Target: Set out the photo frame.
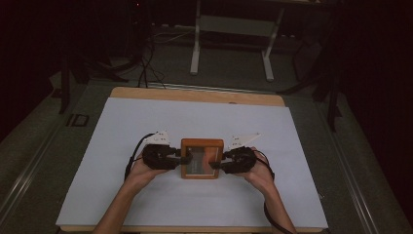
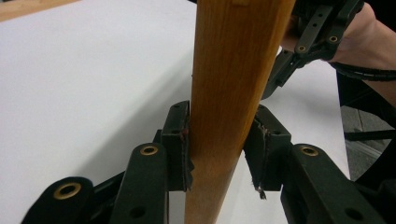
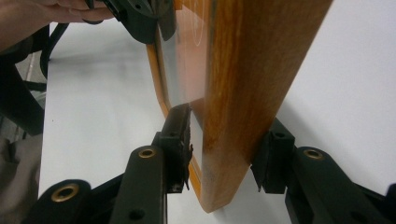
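Centrally, white sheet [image 1: 146, 146] covers wooden table [image 1: 195, 93]; dark room, one stand [image 1: 234, 29] at top. One frame [image 1: 202, 158], two grippers: left gripper [image 1: 185, 159] and right gripper [image 1: 215, 165] each pinch its edges.

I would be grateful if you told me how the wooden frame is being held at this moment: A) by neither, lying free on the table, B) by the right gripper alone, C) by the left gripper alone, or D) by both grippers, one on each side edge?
D: the left gripper and the right gripper each clamp a side edge of the wooden frame, their jaws pressed against the wood in both gripper views.
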